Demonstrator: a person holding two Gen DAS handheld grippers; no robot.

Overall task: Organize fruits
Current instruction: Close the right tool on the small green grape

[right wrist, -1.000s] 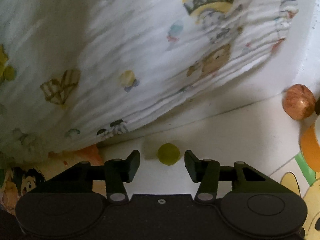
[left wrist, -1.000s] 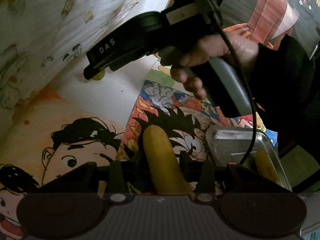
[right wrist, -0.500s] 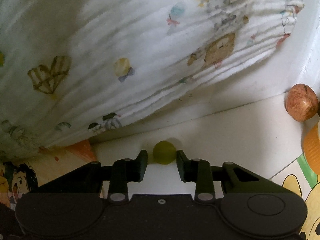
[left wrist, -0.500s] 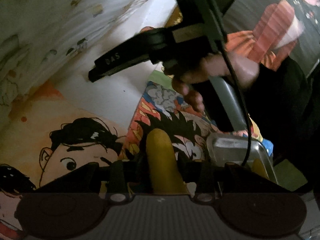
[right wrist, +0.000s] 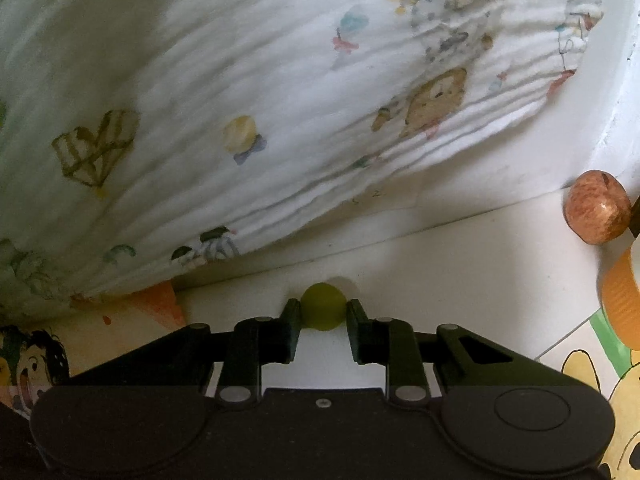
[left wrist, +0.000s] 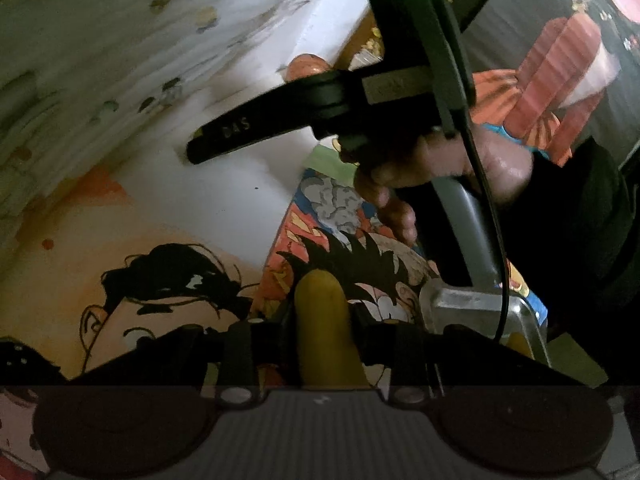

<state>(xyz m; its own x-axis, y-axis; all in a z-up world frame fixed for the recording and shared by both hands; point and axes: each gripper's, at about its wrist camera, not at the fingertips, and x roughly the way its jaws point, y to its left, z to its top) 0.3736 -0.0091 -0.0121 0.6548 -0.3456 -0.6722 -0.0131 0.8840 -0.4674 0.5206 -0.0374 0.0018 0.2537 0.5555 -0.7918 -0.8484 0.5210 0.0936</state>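
Note:
In the left wrist view a yellow banana (left wrist: pixel 320 300) lies on a cartoon-print mat, pointing away from me. My left gripper (left wrist: pixel 322 316) straddles it; the jaws are closing and both pads touch its sides. In the right wrist view a small round green fruit (right wrist: pixel 323 305) sits on the white surface just below a hanging cloth. My right gripper (right wrist: pixel 322 314) is shut on it, one pad on each side. A hand (left wrist: pixel 460 168) carries that right gripper, and its black finger (left wrist: pixel 240 132) shows in the left wrist view.
A metal tray (left wrist: pixel 472 304) stands right of the banana with a yellow fruit (left wrist: pixel 520 344) in it. A reddish-brown apple (right wrist: pixel 596 212) rests at the far right by the wall, above an orange ribbed object (right wrist: pixel 620 300). A white printed cloth (right wrist: pixel 280 100) hangs over the back.
The right jaws have closed from well apart onto the green fruit. The left jaws have narrowed against the banana. Neither fruit has left the surface.

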